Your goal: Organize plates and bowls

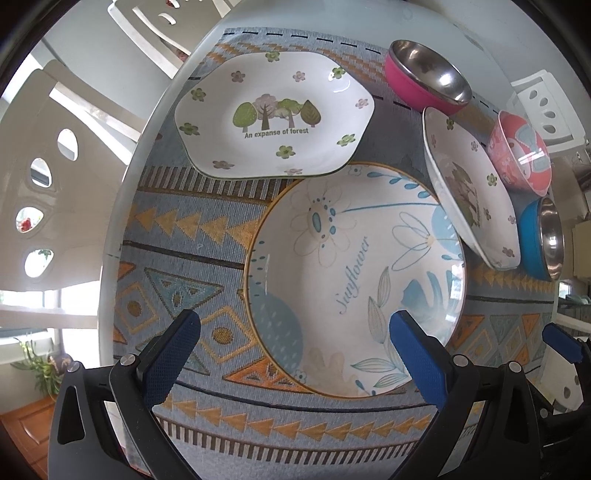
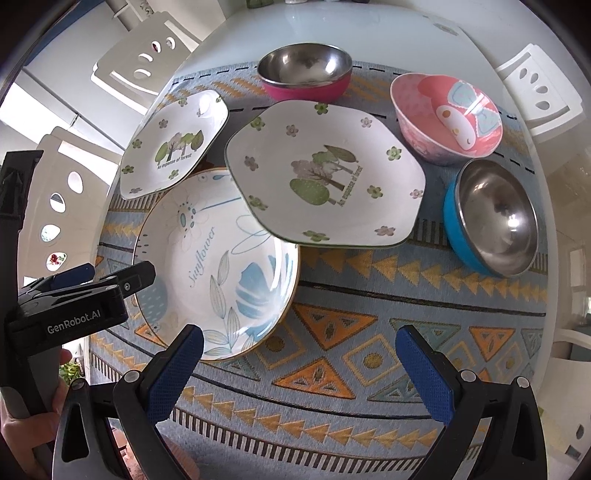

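A large round "Sunflower" plate (image 1: 354, 280) (image 2: 218, 266) lies on the patterned mat. Two six-sided "forest" plates rest with an edge on its rim: one at the back left (image 1: 273, 114) (image 2: 173, 144), one to the right (image 1: 472, 188) (image 2: 325, 173). Behind and right stand a pink steel-lined bowl (image 1: 428, 75) (image 2: 306, 72), a pink cartoon bowl (image 1: 521, 153) (image 2: 447, 118) and a blue steel-lined bowl (image 1: 543, 240) (image 2: 491, 218). My left gripper (image 1: 295, 336) hovers open over the round plate's near-left part. My right gripper (image 2: 299, 350) is open above bare mat, holding nothing.
The woven mat (image 2: 369, 332) covers a white round table (image 2: 332, 26). White chairs with cut-out backs stand around it (image 1: 44, 177) (image 2: 535, 88). In the right wrist view the left gripper's body (image 2: 74, 306) and a hand (image 2: 22, 424) sit at the left edge.
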Tool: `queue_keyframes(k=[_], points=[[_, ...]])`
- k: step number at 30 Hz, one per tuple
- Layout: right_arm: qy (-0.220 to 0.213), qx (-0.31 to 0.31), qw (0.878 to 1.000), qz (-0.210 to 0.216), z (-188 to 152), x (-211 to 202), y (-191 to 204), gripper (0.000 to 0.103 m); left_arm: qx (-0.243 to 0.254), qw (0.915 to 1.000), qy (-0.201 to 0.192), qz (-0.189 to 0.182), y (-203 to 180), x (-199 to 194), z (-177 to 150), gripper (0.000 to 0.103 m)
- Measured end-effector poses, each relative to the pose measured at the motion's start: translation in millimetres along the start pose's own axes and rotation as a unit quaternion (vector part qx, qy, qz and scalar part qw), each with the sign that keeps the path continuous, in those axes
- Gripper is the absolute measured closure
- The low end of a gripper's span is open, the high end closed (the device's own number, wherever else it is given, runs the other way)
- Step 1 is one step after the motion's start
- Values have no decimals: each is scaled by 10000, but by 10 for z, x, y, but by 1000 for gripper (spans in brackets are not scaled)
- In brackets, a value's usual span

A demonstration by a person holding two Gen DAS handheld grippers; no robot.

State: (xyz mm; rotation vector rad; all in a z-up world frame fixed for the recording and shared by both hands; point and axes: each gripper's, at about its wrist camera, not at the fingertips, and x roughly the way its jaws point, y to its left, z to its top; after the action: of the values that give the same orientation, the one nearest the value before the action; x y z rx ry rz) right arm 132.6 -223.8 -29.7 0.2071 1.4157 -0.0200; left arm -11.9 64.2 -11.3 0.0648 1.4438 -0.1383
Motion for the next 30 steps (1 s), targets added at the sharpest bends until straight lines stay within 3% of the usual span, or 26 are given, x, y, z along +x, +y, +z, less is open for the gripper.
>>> queue_keyframes(k=[16, 30], points=[[363, -149, 9992, 89, -325, 368, 217, 0, 91, 9998, 149, 49, 175, 170, -206, 1], [533, -64, 9985, 100, -346, 666, 212, 0, 60, 9996, 280, 78, 280, 457, -271, 1]])
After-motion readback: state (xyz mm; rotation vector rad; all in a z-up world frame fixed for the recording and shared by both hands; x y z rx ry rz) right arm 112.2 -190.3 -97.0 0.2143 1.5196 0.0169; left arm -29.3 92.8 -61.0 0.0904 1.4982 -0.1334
